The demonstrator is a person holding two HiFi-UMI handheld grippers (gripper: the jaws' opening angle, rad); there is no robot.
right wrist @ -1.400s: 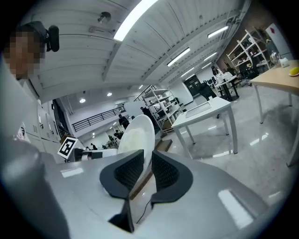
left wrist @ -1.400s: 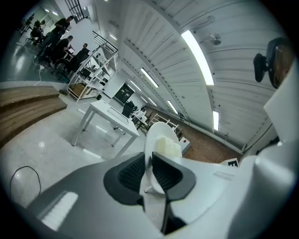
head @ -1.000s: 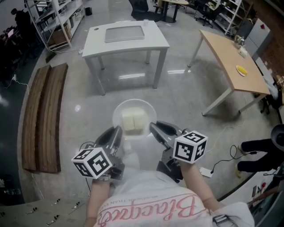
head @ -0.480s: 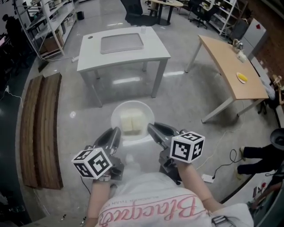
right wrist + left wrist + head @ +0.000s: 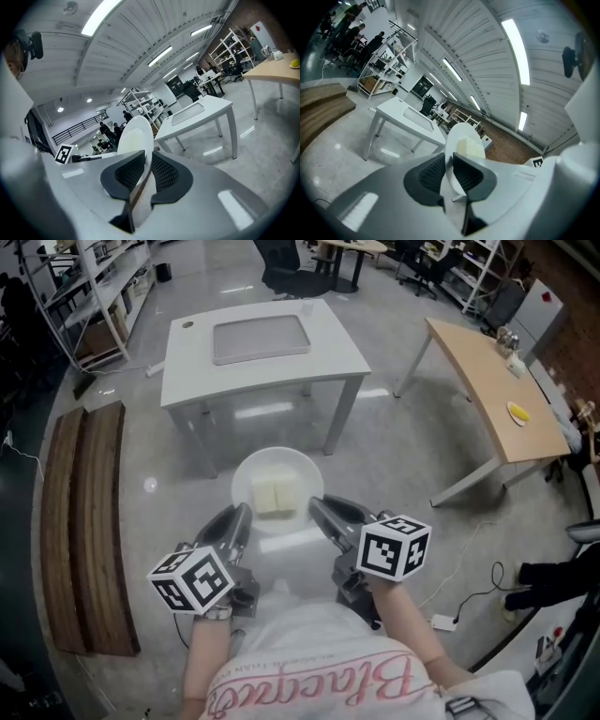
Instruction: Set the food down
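1. The food (image 5: 276, 495), two pale blocks side by side, lies in the middle of a round white plate (image 5: 246, 472). The plate is held up above the shiny floor, between the tips of the two grippers.
2. The left gripper (image 5: 238, 519) is clamped on the plate's rim on its own side. In the left gripper view the thin rim stands on edge between the two ribbed dark pads (image 5: 432, 172), and both press on it.
3. The right gripper (image 5: 317, 512) grasps the opposite rim in the same way. In the right gripper view the plate's edge is pinched between its pads (image 5: 164, 172).
4. Behind each pair of jaws, nearer the person, sits that gripper's marker cube, the left one (image 5: 192, 579) and the right one (image 5: 394, 546). Under both is a pale shirt (image 5: 319, 667) with pink lettering.
5. Ahead of both grippers, beyond the plate, stands a white table (image 5: 187, 362) with a grey tray (image 5: 261, 338) lying flat on its top. The plate hangs short of the table's near edge.
6. Out on the right gripper's side stands a wooden table (image 5: 478, 371) with a small yellow thing (image 5: 518, 412) on it. Lower down on that side, a cable and a white block (image 5: 441, 622) lie on the floor.
7. Out on the left gripper's side, long wooden boards (image 5: 84, 521) lie on the floor, and metal shelving (image 5: 94, 287) stands beyond them.
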